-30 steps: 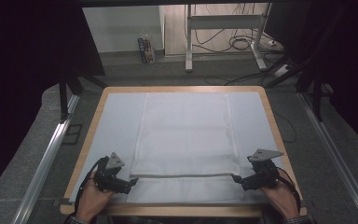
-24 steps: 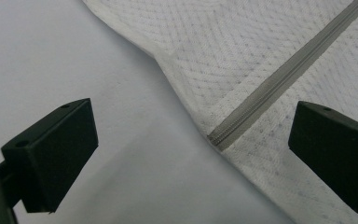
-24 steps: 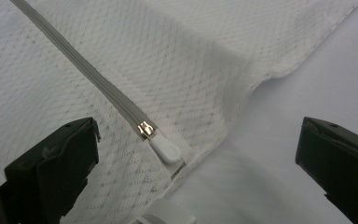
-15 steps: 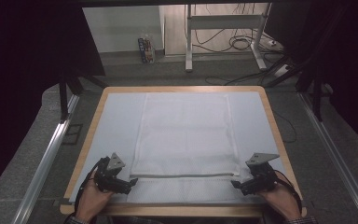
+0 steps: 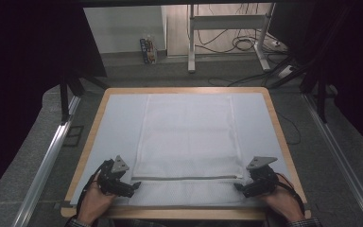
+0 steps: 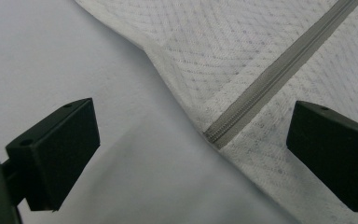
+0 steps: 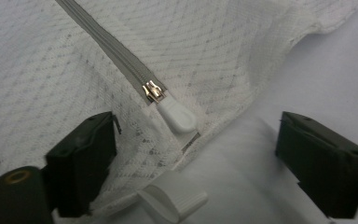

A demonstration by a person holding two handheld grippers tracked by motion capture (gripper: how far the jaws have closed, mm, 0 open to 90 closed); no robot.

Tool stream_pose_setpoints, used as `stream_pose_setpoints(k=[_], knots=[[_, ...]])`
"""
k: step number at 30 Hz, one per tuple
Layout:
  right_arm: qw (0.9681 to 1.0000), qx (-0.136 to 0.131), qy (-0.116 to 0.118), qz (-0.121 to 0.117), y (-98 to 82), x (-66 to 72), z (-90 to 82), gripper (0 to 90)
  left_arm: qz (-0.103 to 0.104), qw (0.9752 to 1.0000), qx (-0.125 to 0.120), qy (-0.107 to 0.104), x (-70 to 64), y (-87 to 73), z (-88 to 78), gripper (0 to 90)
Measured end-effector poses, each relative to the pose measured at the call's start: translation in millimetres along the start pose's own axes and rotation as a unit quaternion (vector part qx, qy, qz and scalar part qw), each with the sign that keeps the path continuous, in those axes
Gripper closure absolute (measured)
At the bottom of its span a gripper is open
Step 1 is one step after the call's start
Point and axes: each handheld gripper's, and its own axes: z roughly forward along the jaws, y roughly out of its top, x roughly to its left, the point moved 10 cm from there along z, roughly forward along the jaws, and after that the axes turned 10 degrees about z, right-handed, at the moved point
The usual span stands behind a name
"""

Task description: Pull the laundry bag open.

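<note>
Mesh bag (image 5: 187, 142) lies flat on the table (image 5: 274, 118), long axis running away from the person. Grey zipper (image 5: 184, 178) crosses the bag's near end, side to side, between the two grippers.

Left gripper (image 5: 134, 187) sits at the zipper's left end. In the left gripper view its jaws stand wide apart, nothing between the pads; the zipper's closed end (image 6: 213, 136) lies just ahead of the gap, the tape running away up and to the right.

Right gripper (image 5: 238, 187) sits at the zipper's right end. Its jaws have just been closing a little, but in the right gripper view they are still apart and press on nothing. The metal slider (image 7: 153, 91) and its white pull tab (image 7: 177, 114) lie ahead of the jaws, nearer the left jaw than the right, tab pointing back toward the gripper. A second white tab (image 7: 172, 200) lies loose-looking at the bottom, between the jaws; what it belongs to I cannot tell.

Judgement: the pull is on the right hand's side, so that hand is the one placed to take it. The zipper's axis runs leftward across the table from there, toward the left gripper, which looks set to pin the far end while the slider travels. The right jaws need to shift slightly forward to straddle the tab.
</note>
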Motion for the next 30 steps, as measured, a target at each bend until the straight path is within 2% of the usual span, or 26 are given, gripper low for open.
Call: stream_pose_setpoints(k=[1,2,6,7,8,13,17,21,24,25,26,28,30], knots=[[1.0000,0.000,0.000,0.000,0.0,0.0,0.0,14.5,0.000,1.0000,0.000,0.000,0.0,0.0,0.0,2.4],[1.0000,-0.001,0.008,-0.001,0.3,3.2,-2.2,26.6,0.002,1.0000,-0.001,0.001,-0.7,0.6,0.2,2.6],[0.9999,-0.003,0.015,-0.005,0.8,6.9,-5.2,49.0,0.009,1.0000,0.001,0.002,-1.7,1.2,0.6,3.1],[0.9999,-0.003,0.015,-0.005,0.8,6.9,-5.2,49.0,0.009,1.0000,0.001,0.002,-1.7,1.2,0.6,3.1],[0.9997,-0.004,0.020,-0.011,0.8,9.4,-6.0,58.5,0.009,1.0000,0.002,0.001,-2.1,1.4,1.1,3.2],[0.9990,-0.005,0.034,-0.029,0.7,15.4,-7.1,77.5,0.012,0.9999,0.003,0.002,-2.8,1.9,1.5,3.4],[0.9987,-0.004,0.032,-0.039,1.1,17.8,-7.8,79.5,0.014,0.9999,0.002,0.002,-3.1,3.3,1.8,3.7],[0.9987,-0.001,0.032,-0.040,1.4,17.8,-8.4,79.1,0.013,0.9999,0.001,0.001,-3.9,4.5,2.0,3.7],[0.9990,0.002,0.026,-0.036,0.5,15.9,-9.4,70.5,0.012,0.9999,0.003,0.002,-3.4,3.5,2.1,3.7],[0.9996,0.004,0.018,-0.022,-0.5,12.1,-10.1,55.2,0.012,0.9999,0.003,0.002,-3.2,3.4,2.0,3.8],[0.9998,0.007,0.014,-0.012,-1.4,10.1,-10.4,51.3,0.011,0.9999,0.003,0.002,-3.1,3.2,1.8,3.8],[0.9997,0.012,0.020,-0.002,-3.3,11.4,-11.3,47.3,0.012,0.9999,0.004,0.003,-3.0,2.9,1.8,3.8],[0.9998,0.012,0.012,-0.008,-3.8,12.4,-11.0,48.3,0.012,0.9999,0.004,0.002,-2.9,2.9,2.0,3.8]])
